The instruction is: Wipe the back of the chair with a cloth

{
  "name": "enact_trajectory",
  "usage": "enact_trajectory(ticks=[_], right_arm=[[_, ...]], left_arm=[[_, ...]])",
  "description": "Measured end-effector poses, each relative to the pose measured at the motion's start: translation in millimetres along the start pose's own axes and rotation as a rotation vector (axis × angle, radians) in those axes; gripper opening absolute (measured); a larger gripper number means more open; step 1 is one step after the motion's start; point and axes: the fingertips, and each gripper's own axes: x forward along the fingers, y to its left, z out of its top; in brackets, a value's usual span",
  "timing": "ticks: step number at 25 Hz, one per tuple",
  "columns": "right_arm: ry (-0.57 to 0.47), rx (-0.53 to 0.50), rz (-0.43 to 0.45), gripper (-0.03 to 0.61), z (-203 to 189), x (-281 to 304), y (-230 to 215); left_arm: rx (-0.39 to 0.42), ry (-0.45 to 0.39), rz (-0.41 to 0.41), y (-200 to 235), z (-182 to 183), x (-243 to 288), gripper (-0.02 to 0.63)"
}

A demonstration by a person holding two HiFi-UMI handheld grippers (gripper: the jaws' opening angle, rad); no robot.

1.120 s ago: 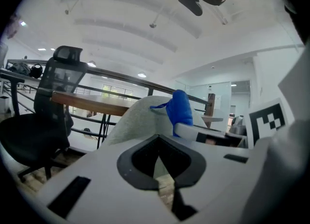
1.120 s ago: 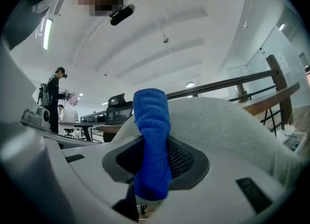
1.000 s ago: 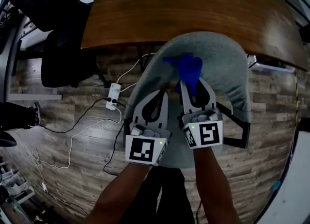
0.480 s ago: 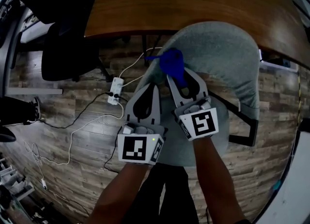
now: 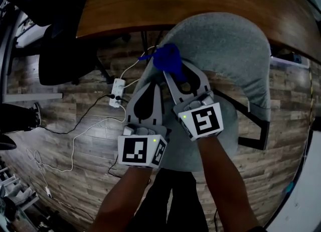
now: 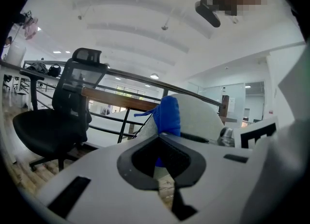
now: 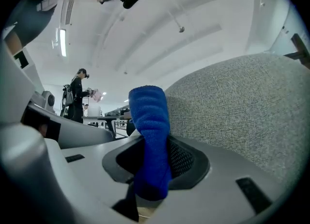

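The cloth (image 5: 168, 59), a blue bundle, stands up out of the tip of the right gripper (image 5: 176, 78), which is clamped on it; the bundle's long axis runs along the jaws and past their tips. In the head view the cloth lies at the left edge of the chair back (image 5: 225, 60); in the right gripper view the grey fabric fills the space just to the right of the cloth, close enough that contact is likely but cannot be confirmed. The unwiped width of the chair back therefore lies to the right of the cloth and ahead of it; the next stroke, as a judgement, runs rightward across the curved panel. The right gripper is the nearer one and carries the tool. The left gripper (image 5: 151, 84) sits just beside it on the left, near the same edge of the chair back, its jaws together on nothing. Beyond the chair back stands the wooden worktop (image 5: 200, 0); a black office chair (image 5: 65, 50) and a power strip (image 5: 116, 97) lie to the left on the floor.
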Motion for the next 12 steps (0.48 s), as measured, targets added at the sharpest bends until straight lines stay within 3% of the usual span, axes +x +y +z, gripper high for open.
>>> enact_trajectory(ticks=[12], right_arm=[[-0.075,0.054,-0.153,0.123,4,-10,-42]], left_arm=[[0.014,-0.013,-0.026,-14,-12,11,0.002]])
